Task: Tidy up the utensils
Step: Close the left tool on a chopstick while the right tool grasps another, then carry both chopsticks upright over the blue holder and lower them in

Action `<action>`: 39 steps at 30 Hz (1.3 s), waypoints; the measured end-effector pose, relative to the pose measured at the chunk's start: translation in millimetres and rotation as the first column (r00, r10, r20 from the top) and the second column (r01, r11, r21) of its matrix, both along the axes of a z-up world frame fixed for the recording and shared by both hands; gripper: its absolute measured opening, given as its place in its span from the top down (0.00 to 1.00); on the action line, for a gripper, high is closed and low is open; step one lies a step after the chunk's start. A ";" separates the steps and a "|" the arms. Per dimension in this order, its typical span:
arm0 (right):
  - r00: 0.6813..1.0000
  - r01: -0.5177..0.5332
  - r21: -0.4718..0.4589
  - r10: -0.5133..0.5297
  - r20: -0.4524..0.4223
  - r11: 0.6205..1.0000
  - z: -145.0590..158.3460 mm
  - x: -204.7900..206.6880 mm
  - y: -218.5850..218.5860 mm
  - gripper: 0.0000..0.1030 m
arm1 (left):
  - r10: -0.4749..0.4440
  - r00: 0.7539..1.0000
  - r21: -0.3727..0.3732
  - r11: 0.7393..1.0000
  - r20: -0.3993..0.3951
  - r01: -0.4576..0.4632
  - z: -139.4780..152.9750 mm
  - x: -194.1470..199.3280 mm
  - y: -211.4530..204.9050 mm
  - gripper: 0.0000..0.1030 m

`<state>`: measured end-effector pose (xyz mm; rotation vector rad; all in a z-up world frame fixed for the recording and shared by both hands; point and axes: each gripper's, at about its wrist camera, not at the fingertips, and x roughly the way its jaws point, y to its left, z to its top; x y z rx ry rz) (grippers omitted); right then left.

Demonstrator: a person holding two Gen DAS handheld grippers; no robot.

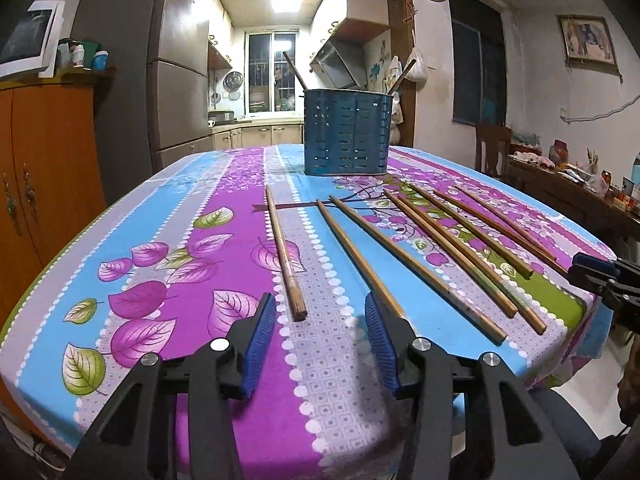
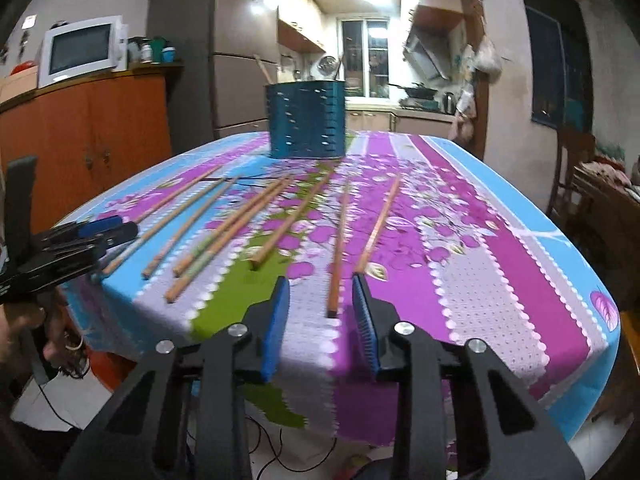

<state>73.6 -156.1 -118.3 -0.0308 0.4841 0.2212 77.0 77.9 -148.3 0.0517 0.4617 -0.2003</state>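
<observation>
Left claw [image 1: 320, 312] and right claw [image 2: 322, 294] both stand apart, gripping nothing. Chopsticks [image 1: 286, 254] lie on the bench [image 1: 224, 216] ahead; blue holder [image 1: 347, 132] beyond.

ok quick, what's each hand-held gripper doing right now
Left hand-held gripper: open, holding nothing.
Right hand-held gripper: open, holding nothing; a chopstick lies ahead, between its pads.

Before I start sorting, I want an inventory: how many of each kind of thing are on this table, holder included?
Chopsticks lying on the cloth: 8
Blue slotted holder: 1
Handles sticking out of the holder (kind of utensil not visible): 2
Total: 11
</observation>
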 end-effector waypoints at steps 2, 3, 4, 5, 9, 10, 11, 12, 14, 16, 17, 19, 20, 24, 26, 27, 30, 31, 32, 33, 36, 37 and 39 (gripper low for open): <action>1.000 -0.006 -0.005 0.006 -0.014 1.000 -3.0 3.7 -0.4 0.77 | 0.003 1.000 0.007 1.000 0.007 -0.003 -0.7 1.2 -0.2 0.54; 1.000 -0.010 -0.004 0.010 -0.013 1.000 -3.9 4.8 -0.3 0.78 | 0.004 1.000 0.008 1.000 0.010 -0.004 -0.8 1.5 0.1 0.55; 1.000 -0.012 -0.006 0.012 -0.010 1.000 -3.8 5.6 0.1 0.79 | 0.005 1.000 0.007 1.000 0.012 -0.005 -0.8 1.1 0.1 0.56; 1.000 -0.018 -0.007 0.018 -0.007 1.000 -3.7 6.3 0.6 0.81 | 0.008 1.000 0.008 1.000 0.015 -0.008 -0.8 1.9 0.2 0.58; 0.999 -0.035 -0.005 0.035 0.005 0.999 -5.0 7.1 1.9 0.87 | 0.025 0.999 0.007 1.000 0.023 -0.025 -1.5 4.7 1.5 0.67; 0.999 -0.037 -0.007 0.037 0.008 0.999 -5.5 7.0 2.6 0.87 | 0.026 0.999 0.008 1.000 0.026 -0.027 -2.2 4.8 1.3 0.67; 0.999 -0.040 -0.007 0.040 0.010 0.999 -5.8 6.6 2.8 0.88 | 0.029 0.999 0.012 1.000 0.033 -0.029 -2.8 4.9 0.6 0.67; 0.999 -0.040 -0.006 0.040 0.010 0.999 -5.6 7.0 3.1 0.88 | 0.030 0.999 0.014 0.999 0.037 -0.030 -3.1 4.9 0.2 0.67; 0.999 -0.041 -0.003 0.041 0.008 0.999 -5.1 7.1 2.5 0.88 | 0.033 0.998 0.013 0.999 0.045 -0.033 -3.8 4.8 0.1 0.68; 0.999 -0.044 -0.004 0.044 0.006 0.999 -5.0 7.5 2.6 0.88 | 0.034 0.998 0.013 0.999 0.051 -0.035 -4.5 4.6 -0.5 0.68; 0.999 -0.045 -0.002 0.045 0.004 0.999 -5.1 7.5 1.9 0.88 | 0.034 0.998 0.018 0.999 0.055 -0.035 -4.8 5.2 -1.5 0.68; 0.999 -0.040 0.010 0.040 -0.003 0.999 -4.7 6.9 -0.2 0.88 | 0.035 0.997 0.020 0.999 0.063 -0.037 -5.8 4.6 -1.7 0.68; 0.999 -0.037 0.012 0.037 -0.005 0.999 -4.7 6.2 -1.3 0.88 | 0.036 0.997 0.017 0.999 0.068 -0.038 -6.4 4.1 -1.6 0.69; 0.999 -0.035 0.018 0.035 0.007 0.999 -6.4 4.9 -1.3 0.93 | 0.068 0.995 0.009 0.998 0.077 -0.068 -7.1 3.1 1.1 0.90; 0.999 -0.034 0.032 0.034 0.011 0.999 -6.8 4.3 -1.8 0.93 | 0.077 0.994 -0.002 0.997 0.073 -0.077 -6.4 2.9 2.1 0.92; 0.999 -0.033 0.033 0.033 0.014 0.999 -6.5 3.7 -1.5 0.94 | 0.081 0.994 -0.003 0.997 0.072 -0.081 -6.1 2.8 1.9 0.92; 0.999 -0.029 0.042 0.027 0.034 0.999 -1.4 0.7 -4.0 0.94 | 0.079 0.995 -0.010 0.997 0.068 -0.078 -3.9 1.7 1.8 0.93; 0.999 -0.030 0.038 0.029 0.046 0.999 3.3 -1.3 -4.3 0.94 | 0.075 0.995 -0.011 0.997 0.070 -0.075 -2.0 0.3 1.3 0.93; 0.998 -0.031 0.035 0.029 0.054 0.999 7.1 -2.3 -3.8 0.94 | 0.070 0.994 -0.011 0.998 0.078 -0.070 1.9 -2.5 0.3 0.93; 0.997 -0.033 0.028 0.031 0.071 0.999 13.6 -5.1 -3.6 0.94 | 0.066 0.994 -0.012 0.998 0.089 -0.065 6.3 -5.6 -0.3 0.93; 0.992 -0.034 0.014 0.032 0.124 0.999 34.0 -12.0 -5.1 0.95 | 0.054 0.990 -0.026 0.998 0.129 -0.051 25.3 -14.7 -1.1 0.93; 0.989 -0.033 0.010 0.031 0.143 0.999 41.8 -14.0 -6.0 0.95 | 0.048 0.987 -0.030 0.999 0.153 -0.044 35.7 -18.9 -1.8 0.93; 0.983 -0.033 0.000 0.033 0.183 0.999 59.1 -16.1 -7.8 0.95 | 0.036 0.981 -0.034 0.999 0.189 -0.030 52.0 -23.9 -3.5 0.93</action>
